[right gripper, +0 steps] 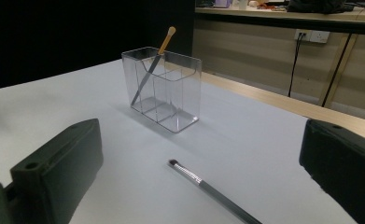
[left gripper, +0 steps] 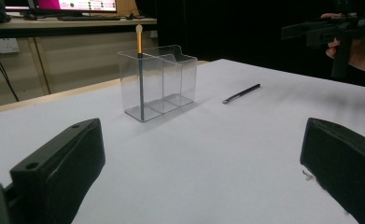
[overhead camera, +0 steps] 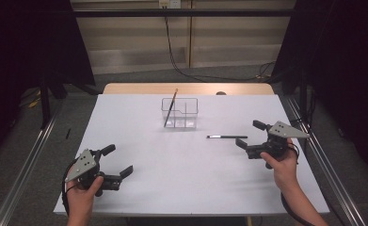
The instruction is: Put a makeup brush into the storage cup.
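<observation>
A clear plastic organiser with three compartments stands at the table's middle back. A makeup brush with an orange handle leans in its left end compartment. A second, dark brush lies flat on the white table to the right of the organiser. My right gripper is open, just right of that lying brush, its jaws wide apart. My left gripper is open near the front left, nothing between its jaws.
The white table top ends at a wooden strip along the back. Metal rails run down both sides. Cables trail over the floor behind. A desk with a monitor stands far off.
</observation>
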